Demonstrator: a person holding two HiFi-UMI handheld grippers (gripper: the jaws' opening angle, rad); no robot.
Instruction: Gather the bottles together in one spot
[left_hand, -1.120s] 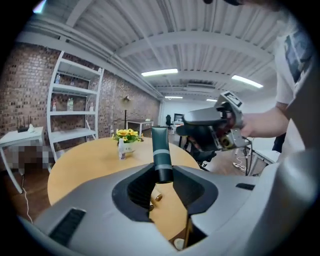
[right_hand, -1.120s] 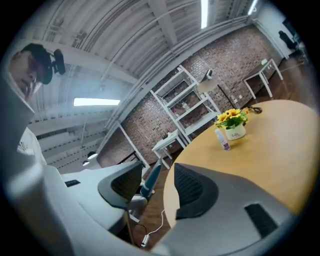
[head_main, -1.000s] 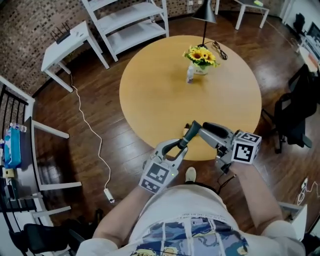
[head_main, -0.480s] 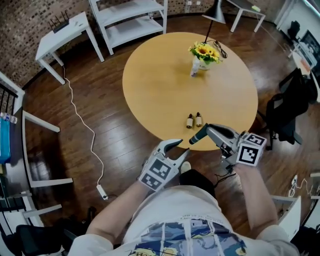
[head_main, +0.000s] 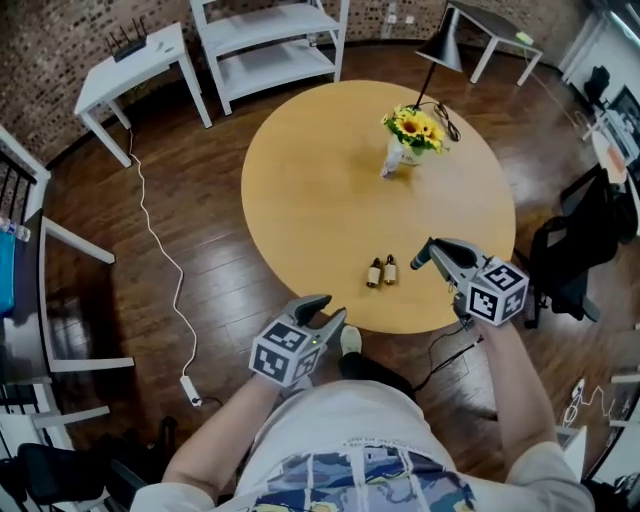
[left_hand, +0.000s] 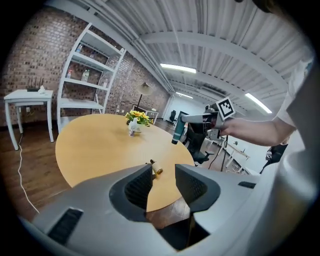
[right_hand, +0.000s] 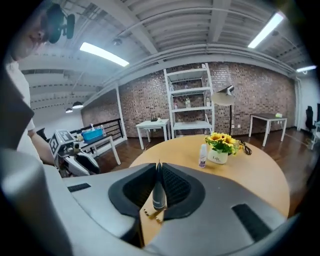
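Two small brown bottles (head_main: 381, 271) sit side by side near the front edge of the round wooden table (head_main: 300, 190); they also show past my left jaws as the brown bottles (left_hand: 155, 168). A white bottle (head_main: 386, 163) stands beside the sunflower vase (head_main: 415, 132) at the far side. My left gripper (head_main: 325, 313) hangs off the table's front edge, below the brown pair. Its jaws have just been opening and nothing is between them. My right gripper (head_main: 422, 258) hovers just right of the brown bottles, jaws pressed together and holding nothing.
A black lamp (head_main: 441, 50) stands behind the vase with its cord on the table. White shelves (head_main: 270, 40) and a white side table (head_main: 140, 60) lie beyond. A black chair (head_main: 575, 240) is at the right, and a white cable (head_main: 165, 265) trails over the floor.
Both grippers drew back from the table's front edge, left toward the person, right to the right. The two brown bottles, hidden behind them before, now show on the table.
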